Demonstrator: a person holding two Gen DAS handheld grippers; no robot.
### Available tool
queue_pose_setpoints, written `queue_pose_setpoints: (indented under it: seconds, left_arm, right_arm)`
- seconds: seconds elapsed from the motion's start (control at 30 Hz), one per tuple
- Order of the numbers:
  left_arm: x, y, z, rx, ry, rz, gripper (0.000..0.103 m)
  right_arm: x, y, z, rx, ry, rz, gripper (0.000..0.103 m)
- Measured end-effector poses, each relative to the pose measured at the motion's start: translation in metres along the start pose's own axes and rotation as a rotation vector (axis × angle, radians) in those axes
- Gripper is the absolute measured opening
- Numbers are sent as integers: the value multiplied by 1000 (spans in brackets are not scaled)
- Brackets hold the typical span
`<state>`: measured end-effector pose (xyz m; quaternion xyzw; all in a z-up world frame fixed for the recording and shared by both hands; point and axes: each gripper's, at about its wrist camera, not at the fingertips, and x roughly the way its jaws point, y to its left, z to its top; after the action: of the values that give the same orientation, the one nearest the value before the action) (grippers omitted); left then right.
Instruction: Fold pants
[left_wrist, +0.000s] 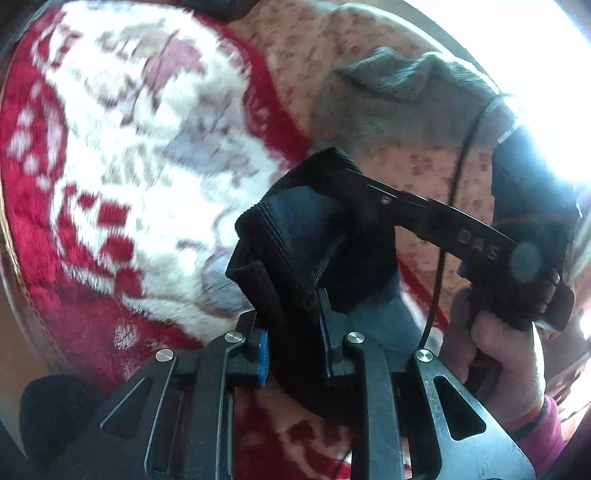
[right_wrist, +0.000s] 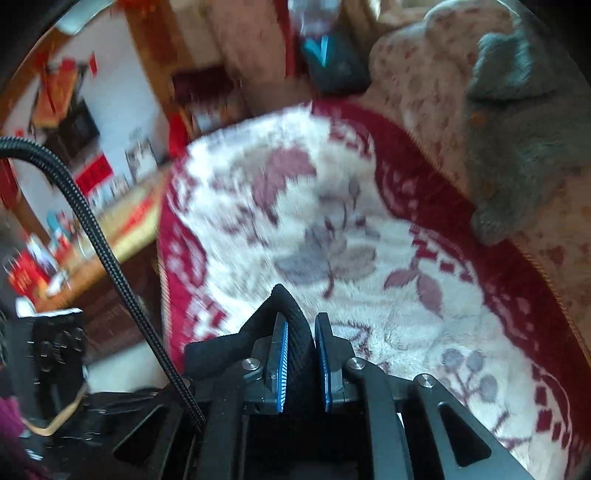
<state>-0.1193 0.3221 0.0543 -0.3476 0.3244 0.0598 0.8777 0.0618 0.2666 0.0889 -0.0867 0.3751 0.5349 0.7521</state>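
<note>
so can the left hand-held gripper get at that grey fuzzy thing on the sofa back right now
Probably not as things stand: the left hand-held gripper is shut on the black pants, and the right hand-held gripper crosses in front of the grey fuzzy garment.

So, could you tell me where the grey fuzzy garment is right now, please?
The grey fuzzy garment lies at the upper right of both wrist views, on the beige floral cover just beyond the red border of the blanket, clear of both grippers.
</note>
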Motion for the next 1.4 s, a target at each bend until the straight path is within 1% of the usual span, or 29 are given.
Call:
queue_pose_setpoints:
  seconds: [0.07,0.23,0.43,0.5,0.6,0.67,0.8,0.83,0.93,1.03,1.1,1.2,1.23,1.27,1.3,1.33,1.37,1.4]
  left_arm:
    - [-13,-18,2,43,-23,-29,19]
    - [-36,-62,1,145,-50,-93,19]
    - [-51,-131,-16,292,-46,-181,19]
    - [-52,-160,-29,358,-30,-219,19]
    - [-47,-191,-45,427,-2,-254,19]
    - [-41,-214,-60,476,26,-279,19]
    - [-22,-250,-93,554,88,-300,19]
    - [-11,-260,-105,573,118,-299,19]
    - [8,-277,-132,610,168,-282,19]
    - [36,-290,-159,652,227,-244,19]
    - [48,-295,-171,677,247,-225,19]
    - [65,-298,-184,698,285,-201,19]
    - [72,-298,-188,694,316,-194,19]
    - [75,-297,-189,675,339,-207,23]
    - [77,-296,-189,659,355,-224,25]
    - [76,-295,-190,644,372,-246,30]
    - [73,-295,-190,645,380,-269,39]
    - [67,-297,-191,652,383,-294,44]
  right_arm:
    - [-27,3,2,11,-54,-1,13]
    - [-88,-5,-3,86,-169,16,12]
    - [-169,-26,-29,192,-308,18,12]
    - [-195,-35,-42,226,-350,16,12]
    - [-239,-50,-71,285,-417,-10,12]
    - [-260,-59,-89,320,-446,-27,12]
    - [-300,-83,-139,411,-486,-84,12]
    - [-305,-88,-151,431,-490,-96,12]
    - [-318,-106,-189,507,-498,-128,12]
    - [-324,-127,-230,597,-501,-152,11]
    - [-326,-142,-256,656,-502,-155,11]
    - [-321,-158,-282,718,-485,-161,11]
    - [-316,-163,-286,735,-472,-155,11]
    - [-313,-168,-294,769,-456,-167,11]
    - [-312,-172,-301,797,-446,-194,11]
    - [-312,-174,-307,819,-440,-210,11]
    - [-313,-176,-314,853,-437,-220,12]
    - [-314,-178,-318,880,-443,-224,13]
